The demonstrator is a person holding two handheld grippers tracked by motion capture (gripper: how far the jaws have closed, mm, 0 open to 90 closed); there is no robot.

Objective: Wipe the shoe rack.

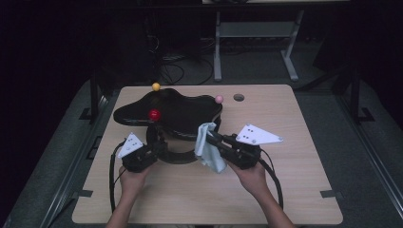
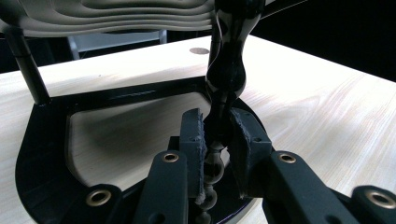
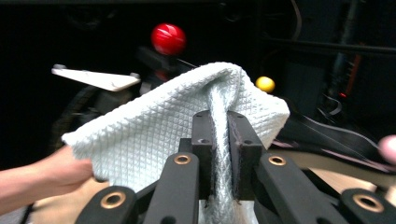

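The right claw (image 3: 219, 154) is clamped on a fold of the white waffle-weave cloth (image 3: 154, 140); the rest of the cloth drapes loose over and below the jaws. In the high view this cloth (image 1: 207, 147) hangs at the front right edge of the black wavy-topped stand (image 1: 180, 111) — a placement that suggests wiping of that surface. The left claw (image 2: 215, 140) is closed on the stand's turned black post (image 2: 227, 70), just above the base ring (image 2: 42, 154), presumably to steady the stand against the wiping force. Further out, a red ball (image 1: 154, 114), a yellow ball (image 1: 156, 86) and a pink ball (image 1: 219, 99) stand on or beside the stand's top; the red one stands in the cloth's likely path leftward. The wooden table (image 1: 285, 180) carries everything — a round cable hole (image 1: 238, 97) lies behind.
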